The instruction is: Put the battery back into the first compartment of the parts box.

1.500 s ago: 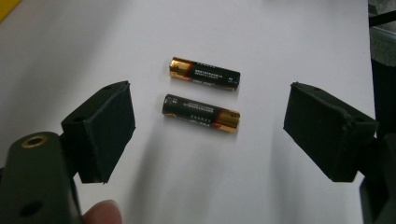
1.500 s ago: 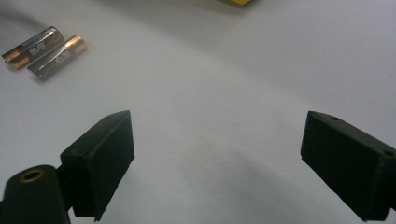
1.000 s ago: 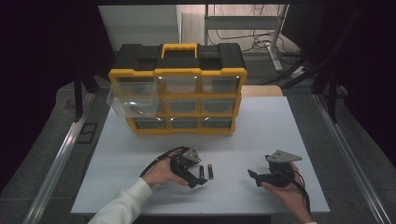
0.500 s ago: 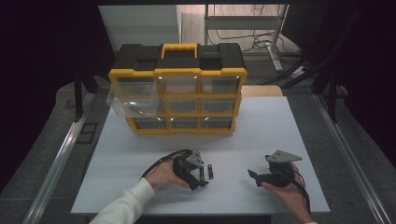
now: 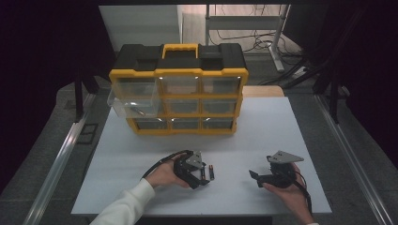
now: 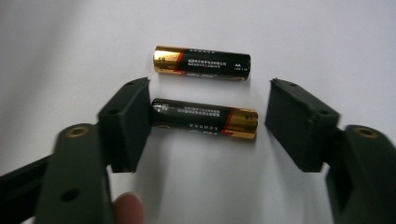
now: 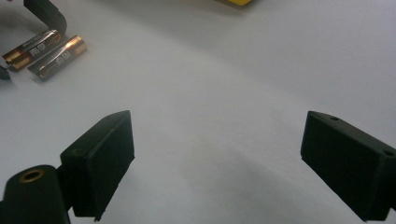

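The yellow drawer organizer [image 5: 178,89] sits far back, one left drawer [image 5: 133,104] pulled out. The left gripper [image 5: 197,174] has edged onto the nearer AA battery [image 6: 204,117], jaws wide, not yet closed. The right gripper [image 5: 263,178] idles open, empty.

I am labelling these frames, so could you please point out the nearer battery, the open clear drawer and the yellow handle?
Black-and-gold AA battery nearer the tongs [image 6: 204,118], left gripper view: label middle.
Open clear plastic drawer [image 5: 133,104], high view: front wall.
Yellow plastic carry handle [image 5: 180,47], high view: top bar.

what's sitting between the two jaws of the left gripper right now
One AA battery, lying lengthwise between the open jaws of the left gripper, seen in the left gripper view.
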Available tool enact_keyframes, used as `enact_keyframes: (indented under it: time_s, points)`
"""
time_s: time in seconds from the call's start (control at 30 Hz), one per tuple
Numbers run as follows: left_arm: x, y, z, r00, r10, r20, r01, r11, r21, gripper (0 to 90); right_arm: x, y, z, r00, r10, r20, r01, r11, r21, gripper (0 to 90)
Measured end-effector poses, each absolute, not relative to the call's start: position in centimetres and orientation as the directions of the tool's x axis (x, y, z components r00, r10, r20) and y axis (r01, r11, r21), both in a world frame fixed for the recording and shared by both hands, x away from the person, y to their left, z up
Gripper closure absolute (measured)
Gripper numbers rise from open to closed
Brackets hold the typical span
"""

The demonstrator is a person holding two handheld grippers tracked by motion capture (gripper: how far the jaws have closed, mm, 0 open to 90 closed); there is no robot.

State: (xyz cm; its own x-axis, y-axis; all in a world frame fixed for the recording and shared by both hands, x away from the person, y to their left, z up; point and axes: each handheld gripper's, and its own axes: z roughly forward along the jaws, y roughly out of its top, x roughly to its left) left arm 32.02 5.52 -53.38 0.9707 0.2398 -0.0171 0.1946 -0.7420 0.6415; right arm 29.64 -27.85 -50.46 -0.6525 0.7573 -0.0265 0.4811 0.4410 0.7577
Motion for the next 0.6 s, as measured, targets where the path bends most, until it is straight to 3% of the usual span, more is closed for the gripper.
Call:
enact_keyframes:
  time_s: [0.1, 0.6]
  points:
    - [32.05, 5.59, -53.37, 0.967, 0.253, -0.021, 0.207, -0.735, 0.646, 40.1, 29.63, -27.87, -50.45, -0.652, 0.758, -0.028, 0.48, 0.442, 0.758, 10.1]
    - [31.77, 5.57, -53.18, 0.965, 0.263, 0.006, 0.197, -0.736, 0.648, 40.8, 29.63, -27.89, -50.41, -0.651, 0.758, -0.028, 0.479, 0.44, 0.76, 10.0]
